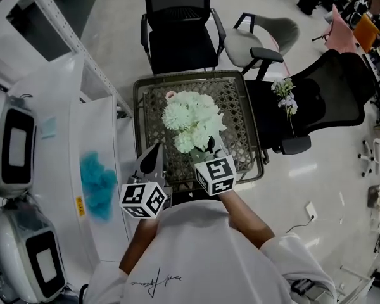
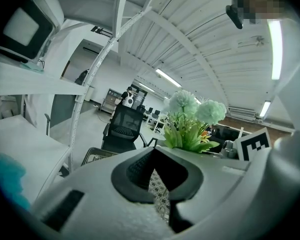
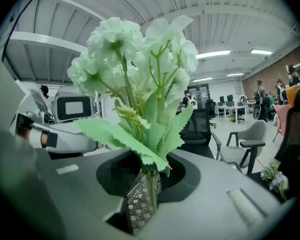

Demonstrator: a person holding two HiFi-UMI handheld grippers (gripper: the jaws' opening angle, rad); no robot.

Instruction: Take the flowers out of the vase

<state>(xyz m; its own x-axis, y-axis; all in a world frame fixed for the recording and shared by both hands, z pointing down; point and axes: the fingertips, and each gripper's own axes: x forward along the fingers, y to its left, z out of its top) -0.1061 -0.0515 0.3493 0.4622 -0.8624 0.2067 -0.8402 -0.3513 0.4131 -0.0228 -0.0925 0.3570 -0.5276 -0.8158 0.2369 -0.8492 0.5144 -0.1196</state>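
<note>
One bouquet point(image 3: 155, 126) in right hand-held gripper point(image 3: 146, 191)

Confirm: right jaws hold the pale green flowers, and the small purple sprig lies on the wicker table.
Wrong place: the head view shows the purple sprig lying on the black chair beside the wicker table. The rest stands.
</note>
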